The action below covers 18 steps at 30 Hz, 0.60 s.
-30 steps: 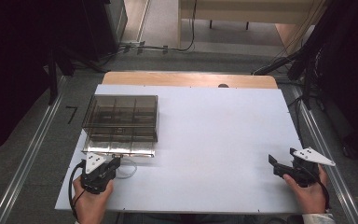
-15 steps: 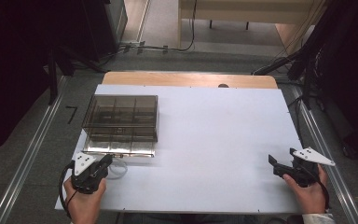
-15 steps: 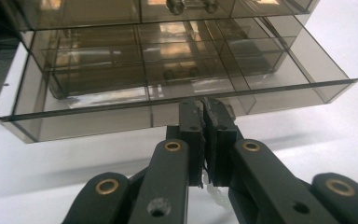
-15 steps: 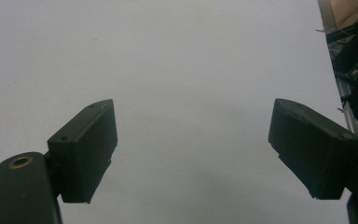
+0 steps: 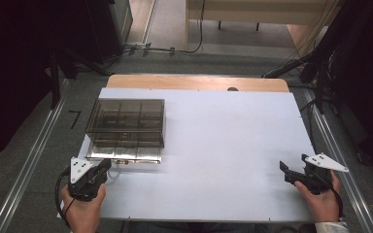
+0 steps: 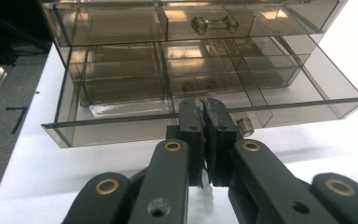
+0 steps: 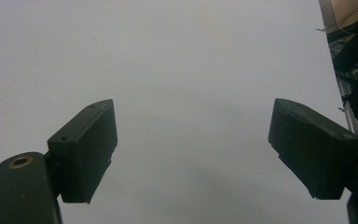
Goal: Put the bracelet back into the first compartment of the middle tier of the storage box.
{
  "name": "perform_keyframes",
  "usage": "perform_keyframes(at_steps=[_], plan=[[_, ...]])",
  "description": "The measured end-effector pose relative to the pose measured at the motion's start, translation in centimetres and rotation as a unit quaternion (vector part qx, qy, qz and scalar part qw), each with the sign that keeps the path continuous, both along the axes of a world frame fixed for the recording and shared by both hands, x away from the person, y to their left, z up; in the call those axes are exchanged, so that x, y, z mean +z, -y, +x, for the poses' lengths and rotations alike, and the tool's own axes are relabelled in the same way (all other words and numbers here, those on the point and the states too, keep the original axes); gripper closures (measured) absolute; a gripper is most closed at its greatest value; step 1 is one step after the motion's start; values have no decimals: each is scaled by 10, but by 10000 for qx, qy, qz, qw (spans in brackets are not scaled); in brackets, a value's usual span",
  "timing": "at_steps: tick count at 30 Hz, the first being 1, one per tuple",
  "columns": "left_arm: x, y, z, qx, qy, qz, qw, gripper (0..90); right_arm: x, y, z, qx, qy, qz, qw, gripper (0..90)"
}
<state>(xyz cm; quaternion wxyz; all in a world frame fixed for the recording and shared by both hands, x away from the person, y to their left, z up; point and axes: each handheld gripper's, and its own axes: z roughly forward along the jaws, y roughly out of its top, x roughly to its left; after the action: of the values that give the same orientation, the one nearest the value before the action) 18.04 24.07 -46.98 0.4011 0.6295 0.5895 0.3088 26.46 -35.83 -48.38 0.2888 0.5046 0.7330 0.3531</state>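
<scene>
At the near-left corner of the white worktop (image 5: 223, 145) the left gripper (image 6: 204, 122) is pressed together on the small knob of the lower drawer (image 6: 205, 109) — the drawer stands pulled partway out of the smoked-plastic drawer box (image 5: 126, 127), which sits on the left half of the worktop.

Step in hand, as I judge it: drawing that drawer open by its knob. To do it well, keep the pull straight along the drawer's run and level; the grip is on a tiny rounded handle, so any sideways twist could slip the jaws off or skew the drawer in its slot. The box looks light and may slide toward the hand rather than release the drawer.

Materials — box and drawers are clear, grey-tinted hard plastic, glossy, thin-walled, split by upright dividers into rectangular compartments. Upper drawer carries a clear bar handle (image 6: 212, 24).

Right gripper (image 7: 193, 149) rests at the near-right edge, well apart from the box, jaws spread wide over bare matte worktop, holding nothing.
</scene>
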Motion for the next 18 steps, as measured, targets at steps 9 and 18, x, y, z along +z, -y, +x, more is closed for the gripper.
perform_keyframes(at_steps=[9,18], plan=[[5,-6,-3,144,139,26,9998,882,0,0,0,-3,-10,2,10000,141],[9,-10,-4,268,251,60,9993,882,0,0,1,13,-11,-1,10000,140]])
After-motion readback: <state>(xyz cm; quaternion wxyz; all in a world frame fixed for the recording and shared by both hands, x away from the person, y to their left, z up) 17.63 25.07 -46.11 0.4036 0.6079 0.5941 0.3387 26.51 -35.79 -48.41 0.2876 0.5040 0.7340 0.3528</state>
